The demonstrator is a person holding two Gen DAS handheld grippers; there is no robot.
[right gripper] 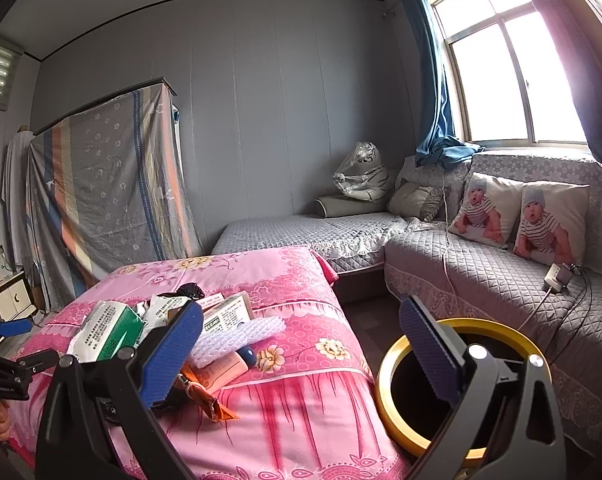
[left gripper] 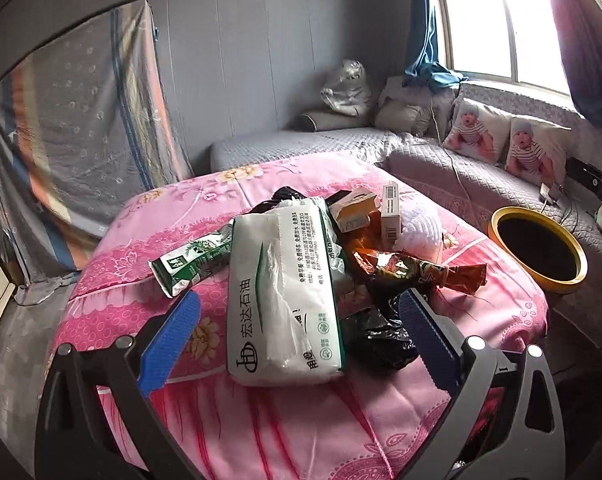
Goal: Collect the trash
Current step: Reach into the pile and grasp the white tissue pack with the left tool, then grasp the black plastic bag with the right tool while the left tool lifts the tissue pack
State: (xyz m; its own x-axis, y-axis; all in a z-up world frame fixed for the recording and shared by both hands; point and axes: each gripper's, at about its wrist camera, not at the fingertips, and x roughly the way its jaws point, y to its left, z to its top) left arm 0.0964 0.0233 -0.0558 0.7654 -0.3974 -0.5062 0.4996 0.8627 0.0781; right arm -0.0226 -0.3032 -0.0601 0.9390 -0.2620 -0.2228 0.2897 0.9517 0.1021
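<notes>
Tools left [left gripper: 299, 332] and right [right gripper: 301, 344] both gape wide, empty, near trash pile [left gripper: 301, 264] and bin [right gripper: 393, 364].

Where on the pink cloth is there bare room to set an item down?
Free: the near strip of the pink floral cloth below the white tissue pack, and the far end behind the pile. Crowded: the centre, around the orange wrapper and black plastic bag.
</notes>
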